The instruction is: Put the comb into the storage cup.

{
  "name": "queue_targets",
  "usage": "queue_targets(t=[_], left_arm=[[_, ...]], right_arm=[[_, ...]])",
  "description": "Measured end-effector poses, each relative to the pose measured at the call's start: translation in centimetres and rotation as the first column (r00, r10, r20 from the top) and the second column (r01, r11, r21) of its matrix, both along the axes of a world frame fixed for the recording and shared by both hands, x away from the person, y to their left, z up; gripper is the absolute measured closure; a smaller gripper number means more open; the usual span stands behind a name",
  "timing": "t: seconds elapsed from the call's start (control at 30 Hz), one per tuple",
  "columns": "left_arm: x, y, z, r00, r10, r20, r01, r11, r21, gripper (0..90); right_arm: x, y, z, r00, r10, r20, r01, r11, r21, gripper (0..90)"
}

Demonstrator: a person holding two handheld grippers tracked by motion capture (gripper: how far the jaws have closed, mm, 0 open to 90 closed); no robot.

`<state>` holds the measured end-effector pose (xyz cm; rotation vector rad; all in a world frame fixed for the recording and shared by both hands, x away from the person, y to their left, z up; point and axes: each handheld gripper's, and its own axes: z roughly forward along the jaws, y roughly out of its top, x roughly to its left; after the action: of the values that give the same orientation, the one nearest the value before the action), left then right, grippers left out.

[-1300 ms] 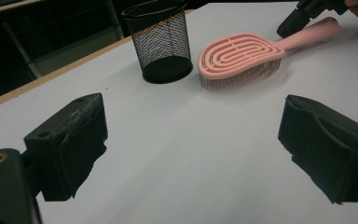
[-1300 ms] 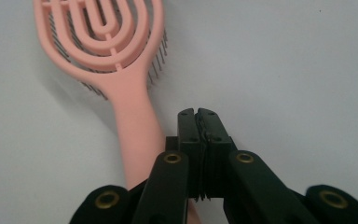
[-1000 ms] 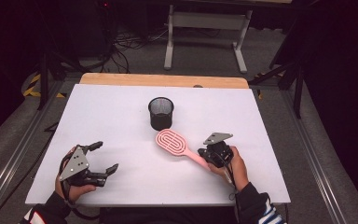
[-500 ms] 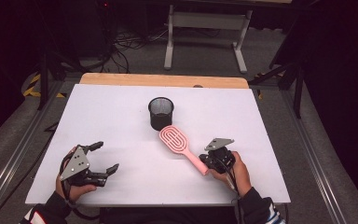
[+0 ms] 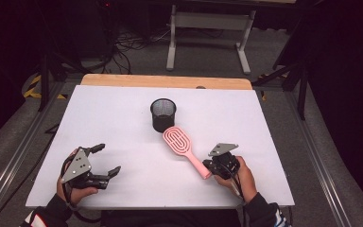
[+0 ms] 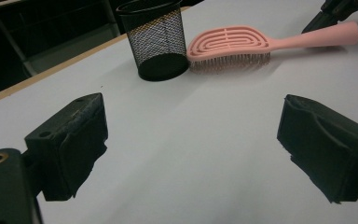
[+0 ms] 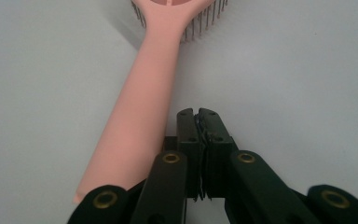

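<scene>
Since a second ago the pink hairbrush (image 5: 183, 150) has swung — its head now lies closer to the mesh cup, nearly touching the cup's base, while its handle has turned toward six o'clock; the right hand has slid a little with it, and the left one has not shifted.

Largest first: the white table top (image 5: 123, 118) spreads from the wooden strip at twelve o'clock down to the person's forearms at six. On it, just past centre toward twelve, stands the black mesh cup (image 5: 163, 114), upright and open-mouthed. The hairbrush lies bristles down at about five o'clock from the cup, its oval head just beside the cup's foot and its handle running out toward four o'clock, ending against the right gripper.

The left gripper (image 5: 108, 160) rests at eight o'clock on the table, well apart from both brush and cup, its jaws spread wide with bare table between them — the left gripper view (image 6: 191, 154) shows this plainly. The right gripper (image 5: 213, 166) sits at five o'clock; in the right gripper view (image 7: 198, 114) its jaws are pressed together on nothing, with the pink handle (image 7: 140, 116) lying alongside them, touching or nearly so at the butt end.
</scene>
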<state>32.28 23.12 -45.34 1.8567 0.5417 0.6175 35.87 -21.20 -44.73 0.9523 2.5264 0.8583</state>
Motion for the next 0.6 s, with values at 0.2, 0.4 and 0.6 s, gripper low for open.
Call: queue_targets(t=[0.2, 0.4, 0.6], left_arm=[[-0.02, -0.02, 0.0, 1.0, 0.0, 0.001, 0.0, 1.0, 0.002, 9.4], [-0.03, -0.04, 0.01, 1.0, -0.001, 0.0, 0.001, 1.0, 0.005, 9.4], [-0.04, -0.06, -0.02, 1.0, -0.003, -0.006, 0.003, 1.0, 0.006, 9.4]], right_arm=[[-0.35, -0.05, 0.01, 1.0, 0.009, -0.002, -0.009, 1.0, -0.001, 88.0], [-0.62, -0.06, 0.01, 0.9999, 0.016, -0.002, -0.016, 1.0, -0.005, 88.0], [-0.97, -0.07, 0.02, 0.9996, 0.026, -0.003, -0.026, 1.0, -0.006, 87.9]])
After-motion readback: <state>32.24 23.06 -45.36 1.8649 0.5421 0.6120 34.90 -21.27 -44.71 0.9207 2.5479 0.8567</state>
